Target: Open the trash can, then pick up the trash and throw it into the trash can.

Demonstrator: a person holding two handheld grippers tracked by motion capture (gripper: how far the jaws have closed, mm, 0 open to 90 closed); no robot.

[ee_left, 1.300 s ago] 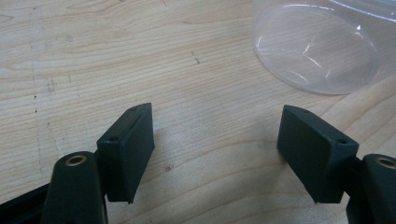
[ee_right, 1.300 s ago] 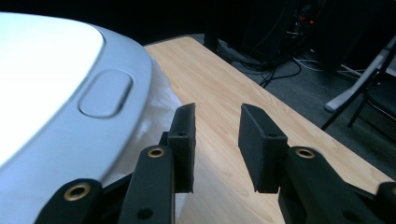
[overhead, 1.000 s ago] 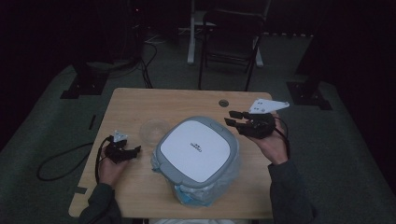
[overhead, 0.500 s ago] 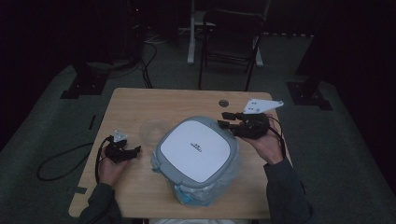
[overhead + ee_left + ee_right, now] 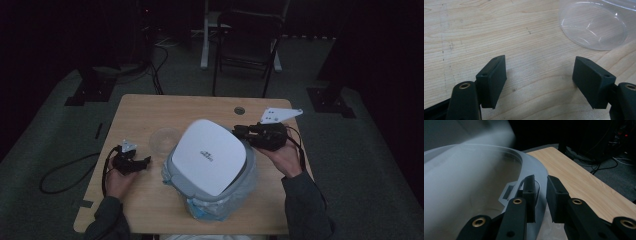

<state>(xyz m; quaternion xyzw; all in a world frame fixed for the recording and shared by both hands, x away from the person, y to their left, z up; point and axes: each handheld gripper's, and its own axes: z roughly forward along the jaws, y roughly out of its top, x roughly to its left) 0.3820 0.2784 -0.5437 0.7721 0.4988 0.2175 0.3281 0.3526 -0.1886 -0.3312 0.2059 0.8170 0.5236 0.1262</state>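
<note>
A grey bin (image 5: 176,174) lined with a clear plastic bag (image 5: 210,212) stands mid-table, and its white lid (image 5: 210,155) sits tilted on top. My right gripper (image 5: 236,131) is at the bin's right rim. In the right gripper view its jaws (image 5: 540,182) have just been closing and stand a narrow gap apart. The grey rim's edge (image 5: 531,162) lies in that gap, and no pad clearly presses on it. The white lid (image 5: 461,170) is a blur at the left. My left gripper (image 5: 145,161) rests on the table, open and holding nothing (image 5: 539,75).
A clear round plastic dish (image 5: 165,139) (image 5: 594,27) lies on the wooden table (image 5: 150,110) between the left gripper and the bin. A cable hole (image 5: 239,110) is near the far edge. A chair (image 5: 247,45) and cables stand on the dark floor beyond.
My right gripper has slid left up to the bin's rim and its jaws have narrowed. The white lid now looks tilted and raised. The left hand has kept still.
</note>
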